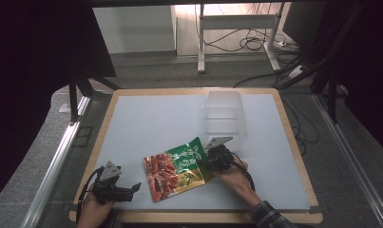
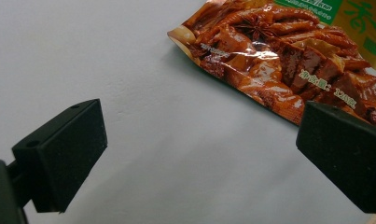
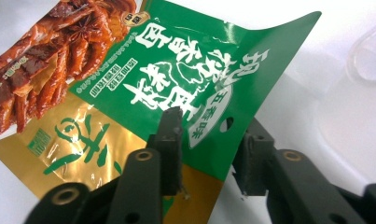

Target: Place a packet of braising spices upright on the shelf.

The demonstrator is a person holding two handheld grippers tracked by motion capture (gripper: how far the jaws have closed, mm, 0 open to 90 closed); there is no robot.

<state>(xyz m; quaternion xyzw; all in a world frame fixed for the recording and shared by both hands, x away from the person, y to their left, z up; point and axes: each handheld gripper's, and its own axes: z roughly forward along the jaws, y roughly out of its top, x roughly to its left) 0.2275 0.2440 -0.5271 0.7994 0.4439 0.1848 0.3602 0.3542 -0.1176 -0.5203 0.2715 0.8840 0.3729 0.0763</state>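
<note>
Foil pouch, green, gold and red print, is lying on the grey mat just on the near side of the clear tub, and everything here is being placed off that tub. Right gripper is sitting at the pouch's tub-side edge, hand behind it; in the right gripper view its jaws are standing either side of the green top strip near the hang hole, one jaw over the print and one under the sheet, but the contact line is hidden, so whether they are pinching is something I cannot tell. Left gripper is resting on the mat well away from the tub, beyond the pouch's far end, jaws spread wide with nothing between them, bare mat showing in the gap and the pouch's red corner lying just past them. Judging the step as a lift of the pouch toward the tub: the grip should be taking plenty of the flat seal rather than the slick corner, since the foil is looking slippery and floppy, and the lift should be going slowly so the filled end is hanging straight. Count: one pouch, one tub, one mat, two grippers, two hands.
</note>
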